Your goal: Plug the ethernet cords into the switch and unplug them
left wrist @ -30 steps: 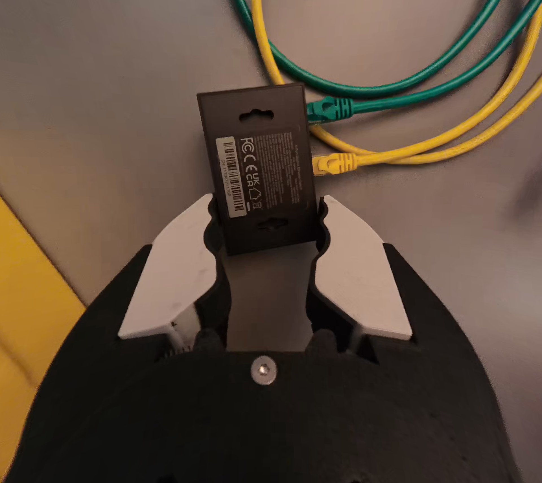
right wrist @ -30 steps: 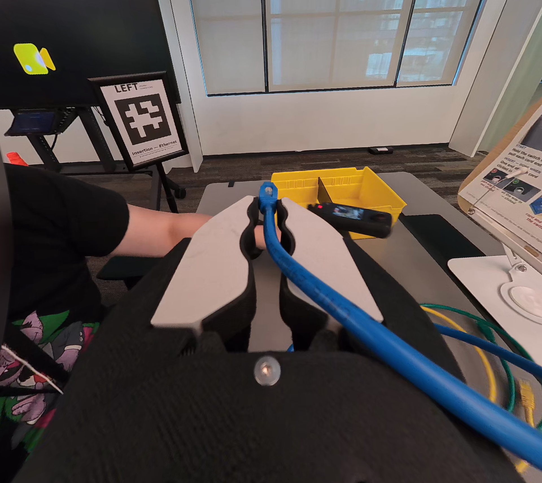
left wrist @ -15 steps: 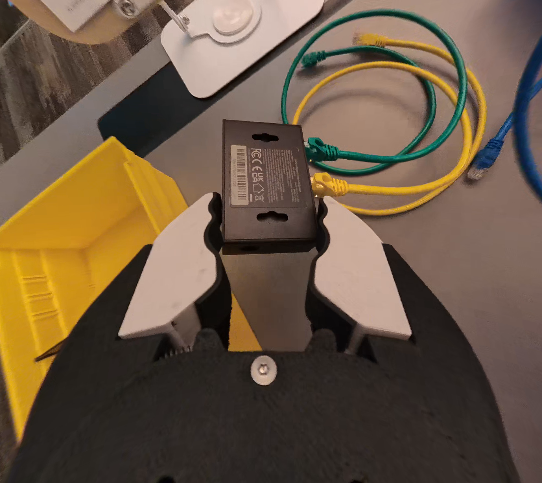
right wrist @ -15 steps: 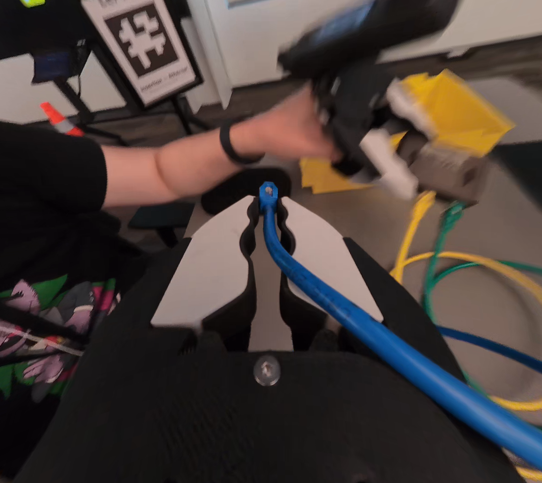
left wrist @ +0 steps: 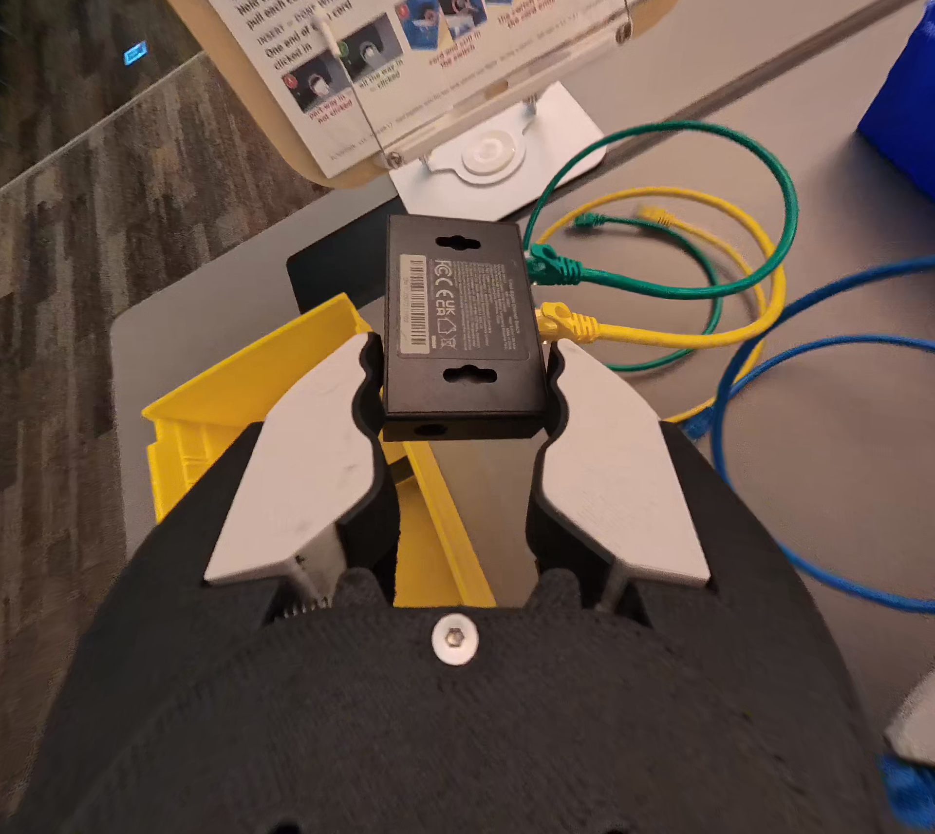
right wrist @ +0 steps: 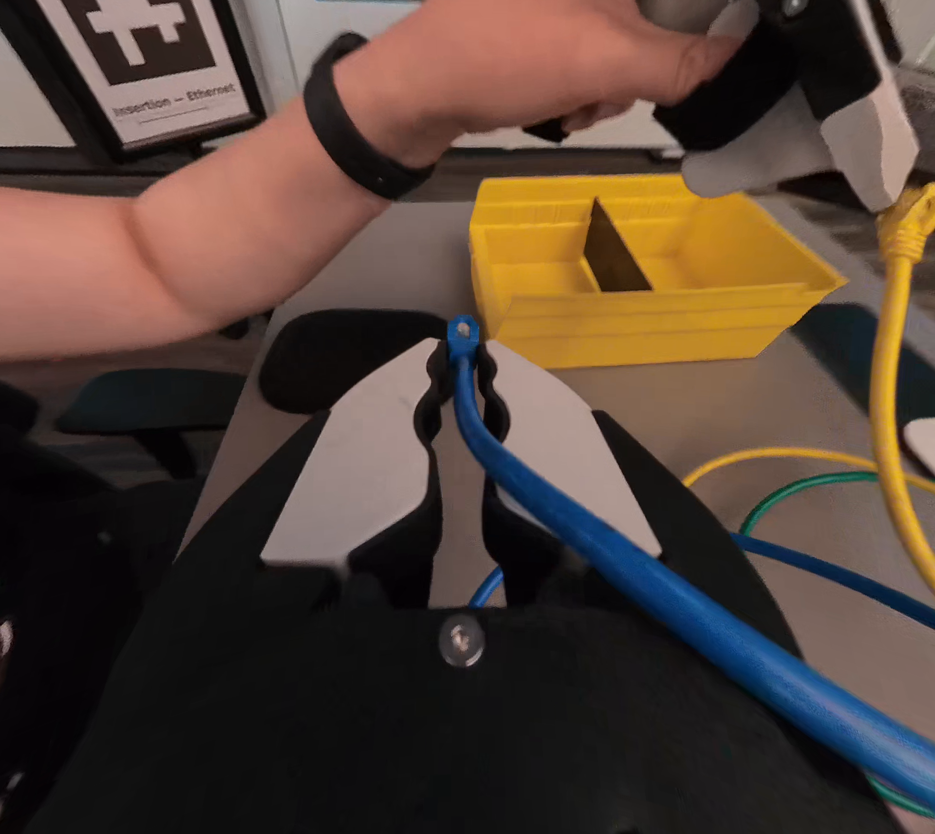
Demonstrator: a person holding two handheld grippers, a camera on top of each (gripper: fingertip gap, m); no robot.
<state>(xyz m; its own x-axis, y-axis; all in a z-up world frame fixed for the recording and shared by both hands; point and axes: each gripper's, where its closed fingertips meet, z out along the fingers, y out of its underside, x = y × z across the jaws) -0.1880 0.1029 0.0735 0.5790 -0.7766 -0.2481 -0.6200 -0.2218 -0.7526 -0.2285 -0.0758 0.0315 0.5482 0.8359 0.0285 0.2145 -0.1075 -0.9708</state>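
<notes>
- My right tongs (right wrist: 463,354) clamp the blue cord (right wrist: 632,556) just behind its plug, which points forward past the tips.
- My left tongs (left wrist: 463,379) grip the black switch (left wrist: 458,319) off the surface, its long axis running away from me.
- Green plug (left wrist: 551,265) and yellow plug (left wrist: 564,321) sit in its right side; I judge the blue plug must come in from that side.

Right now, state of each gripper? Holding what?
Left gripper: closed on the black switch, green cord and yellow cord plugged in.
Right gripper: closed on the blue cord just behind its plug.
</notes>
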